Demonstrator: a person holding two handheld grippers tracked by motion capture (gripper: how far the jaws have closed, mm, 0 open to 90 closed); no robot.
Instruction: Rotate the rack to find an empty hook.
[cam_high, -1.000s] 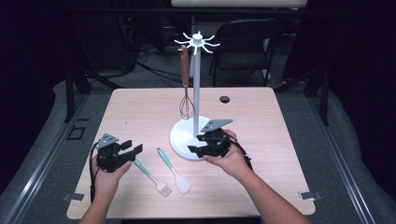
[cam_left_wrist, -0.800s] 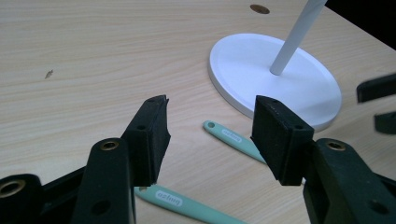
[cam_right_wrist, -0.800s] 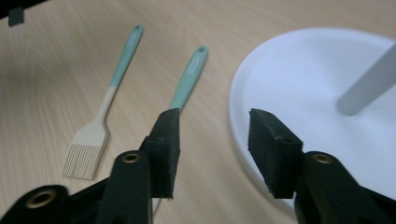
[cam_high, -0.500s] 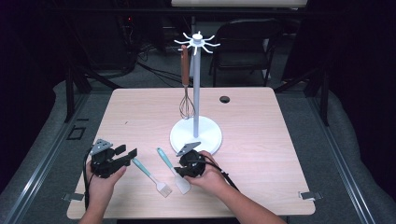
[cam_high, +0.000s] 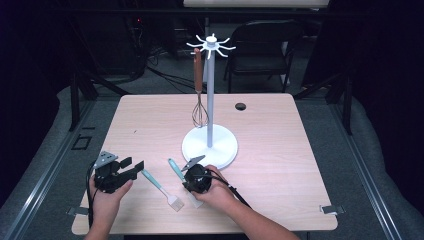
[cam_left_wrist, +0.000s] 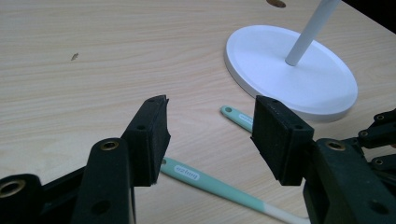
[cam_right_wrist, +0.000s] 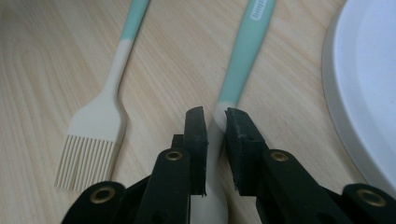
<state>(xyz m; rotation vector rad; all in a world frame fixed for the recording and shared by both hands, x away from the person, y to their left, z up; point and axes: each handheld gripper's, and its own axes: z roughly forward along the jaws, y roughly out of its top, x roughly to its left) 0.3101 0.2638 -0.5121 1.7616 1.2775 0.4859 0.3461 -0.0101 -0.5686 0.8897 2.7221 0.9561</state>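
Note:
Two teal-handled utensils lie side by side at the table's front. One is a pastry brush (cam_high: 160, 187) (cam_right_wrist: 100, 116) (cam_left_wrist: 210, 182) with pale bristles. The other is a spatula (cam_high: 175, 167) (cam_right_wrist: 245, 56) (cam_left_wrist: 236, 116). My right gripper (cam_high: 190, 186) (cam_right_wrist: 215, 116) is down over the spatula, one jaw on each side of its white neck. The jaws have just been closing and stand narrow, with a thin gap left at the neck. My left gripper (cam_high: 134, 164) (cam_left_wrist: 210, 121) hovers open just left of the brush handle, nothing between its pads.
A white utensil stand (cam_high: 210, 145) (cam_left_wrist: 289, 70) (cam_right_wrist: 364, 93) rises mid-table, its round base just beyond the right gripper. A wire whisk (cam_high: 199, 100) with a brown handle hangs from its top hooks. A small dark hole (cam_high: 240, 106) sits at the far side.
My right gripper has come from the stand's base leftward and down onto the spatula, and its jaws have narrowed from wide open. The left gripper has barely shifted.

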